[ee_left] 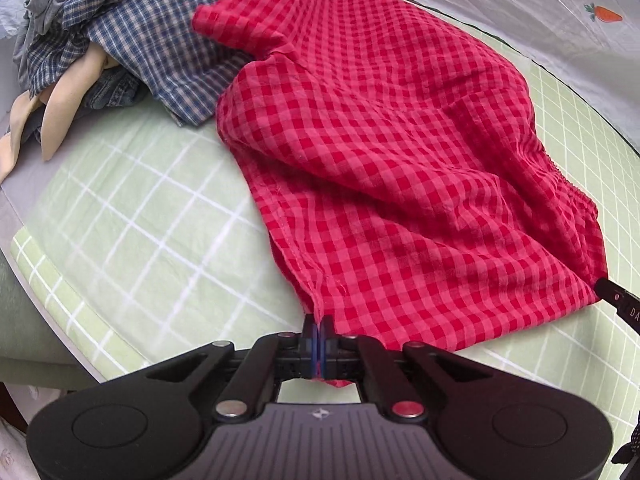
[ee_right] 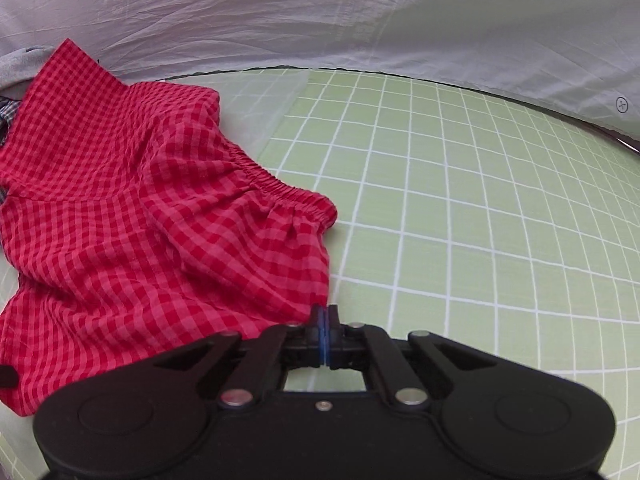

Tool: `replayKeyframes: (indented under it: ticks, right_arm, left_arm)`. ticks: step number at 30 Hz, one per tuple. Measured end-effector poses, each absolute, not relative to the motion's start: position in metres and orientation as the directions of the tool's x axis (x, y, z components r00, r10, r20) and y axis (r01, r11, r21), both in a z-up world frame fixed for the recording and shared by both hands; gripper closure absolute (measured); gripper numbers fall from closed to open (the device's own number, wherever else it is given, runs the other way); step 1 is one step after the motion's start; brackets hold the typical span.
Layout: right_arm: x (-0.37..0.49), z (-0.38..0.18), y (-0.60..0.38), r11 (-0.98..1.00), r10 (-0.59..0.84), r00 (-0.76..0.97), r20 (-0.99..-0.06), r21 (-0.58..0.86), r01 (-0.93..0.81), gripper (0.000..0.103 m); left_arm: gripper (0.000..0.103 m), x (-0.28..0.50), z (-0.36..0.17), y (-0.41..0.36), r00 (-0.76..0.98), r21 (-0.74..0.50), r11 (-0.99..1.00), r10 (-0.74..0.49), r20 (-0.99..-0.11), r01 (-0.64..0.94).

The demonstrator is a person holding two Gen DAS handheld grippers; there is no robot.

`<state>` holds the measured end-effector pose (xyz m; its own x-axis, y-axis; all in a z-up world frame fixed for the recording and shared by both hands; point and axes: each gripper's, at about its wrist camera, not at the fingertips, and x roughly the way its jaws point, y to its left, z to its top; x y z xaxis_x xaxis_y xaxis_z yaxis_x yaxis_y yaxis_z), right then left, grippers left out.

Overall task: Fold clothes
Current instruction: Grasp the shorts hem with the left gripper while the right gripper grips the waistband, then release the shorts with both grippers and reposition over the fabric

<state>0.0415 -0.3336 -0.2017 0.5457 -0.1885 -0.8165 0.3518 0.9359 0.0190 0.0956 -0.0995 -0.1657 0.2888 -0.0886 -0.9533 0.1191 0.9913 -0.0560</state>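
Both the left gripper (ee_left: 318, 326) and right gripper (ee_right: 325, 316) pinch the red shorts (ee_left: 400, 160) at the lower frame edge, so the fold should come next.

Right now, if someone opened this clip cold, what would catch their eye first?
The red gingham garment dominates, spread across the green grid-patterned sheet, its elastic waistband showing on its right edge. Both grippers are pinched on its near edge: the left gripper at one corner, the right gripper at the other. Far left, a pile of blue plaid clothes waits.
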Motion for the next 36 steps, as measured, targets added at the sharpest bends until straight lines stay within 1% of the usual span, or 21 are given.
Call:
replayKeyframes:
  ticks: [4,8,11,12,13,14,17,20,22,24,27,28,30,32,34,35,36]
  right_arm:
    - [0.010,-0.200,-0.379,0.935,-0.207,0.540,-0.816,-0.003,0.354,0.103]
    - [-0.022,-0.199,-0.438,0.920,-0.252,0.523,-0.815,-0.033,0.392,0.103]
    - [-0.043,-0.198,-0.486,0.883,-0.313,0.497,-0.810,-0.055,0.466,0.103]
    - [-0.050,-0.198,-0.503,0.866,-0.336,0.486,-0.807,-0.063,0.495,0.103]
    - [-0.056,-0.197,-0.517,0.851,-0.359,0.476,-0.803,-0.072,0.520,0.103]
    - [-0.065,-0.196,-0.532,0.831,-0.387,0.464,-0.797,-0.083,0.551,0.103]
    - [-0.089,-0.195,-0.573,0.760,-0.449,0.417,-0.790,-0.091,0.644,0.103]
    - [-0.112,-0.195,-0.600,0.692,-0.470,0.382,-0.796,-0.062,0.720,0.101]
    - [-0.125,-0.196,-0.606,0.649,-0.473,0.365,-0.802,-0.037,0.759,0.097]
    - [-0.130,-0.199,-0.599,0.625,-0.473,0.352,-0.808,-0.025,0.780,0.086]
    - [-0.131,-0.199,-0.579,0.607,-0.467,0.343,-0.815,-0.013,0.795,0.076]
    - [-0.131,-0.198,-0.572,0.600,-0.465,0.341,-0.817,-0.008,0.800,0.074]
    - [-0.124,-0.199,-0.559,0.587,-0.455,0.341,-0.823,0.011,0.810,0.067]
    - [-0.119,-0.200,-0.547,0.577,-0.449,0.336,-0.828,0.018,0.816,0.063]
    - [-0.110,-0.203,-0.539,0.567,-0.449,0.318,-0.835,0.008,0.823,0.059]
    - [-0.106,-0.204,-0.535,0.560,-0.454,0.305,-0.837,-0.002,0.829,0.055]
    - [-0.103,-0.205,-0.530,0.551,-0.462,0.293,-0.837,-0.012,0.835,0.053]
  left_arm:
    - [0.103,0.058,-0.171,-0.154,0.280,-0.081,0.987,-0.118,-0.953,0.141]
    - [0.102,0.021,-0.177,-0.213,0.271,-0.119,0.971,-0.174,-0.947,0.209]
    - [0.101,-0.002,-0.181,-0.258,0.258,-0.154,0.945,-0.232,-0.938,0.289]
    - [0.096,-0.008,-0.181,-0.271,0.258,-0.157,0.933,-0.246,-0.934,0.323]
    - [0.095,-0.012,-0.180,-0.284,0.257,-0.160,0.920,-0.261,-0.930,0.357]
    - [0.091,-0.015,-0.179,-0.296,0.255,-0.165,0.906,-0.279,-0.926,0.390]
    - [0.091,-0.021,-0.170,-0.321,0.277,-0.135,0.871,-0.292,-0.915,0.472]
    - [0.091,-0.017,-0.161,-0.319,0.302,-0.121,0.851,-0.310,-0.901,0.512]
    - [0.091,-0.010,-0.156,-0.314,0.318,-0.107,0.841,-0.315,-0.894,0.530]
    - [0.091,0.007,-0.154,-0.296,0.331,-0.086,0.847,-0.296,-0.896,0.524]
    - [0.090,0.022,-0.149,-0.272,0.340,-0.069,0.864,-0.268,-0.901,0.498]
    - [0.088,0.024,-0.146,-0.263,0.344,-0.062,0.872,-0.256,-0.903,0.486]
    - [0.080,0.031,-0.144,-0.248,0.355,-0.048,0.887,-0.234,-0.905,0.460]
    - [0.077,0.046,-0.145,-0.232,0.358,-0.057,0.900,-0.228,-0.905,0.431]
    - [0.074,0.064,-0.147,-0.219,0.356,-0.065,0.912,-0.223,-0.908,0.405]
    - [0.070,0.074,-0.149,-0.214,0.354,-0.069,0.917,-0.220,-0.909,0.393]
    - [0.067,0.083,-0.150,-0.209,0.353,-0.073,0.921,-0.219,-0.910,0.383]
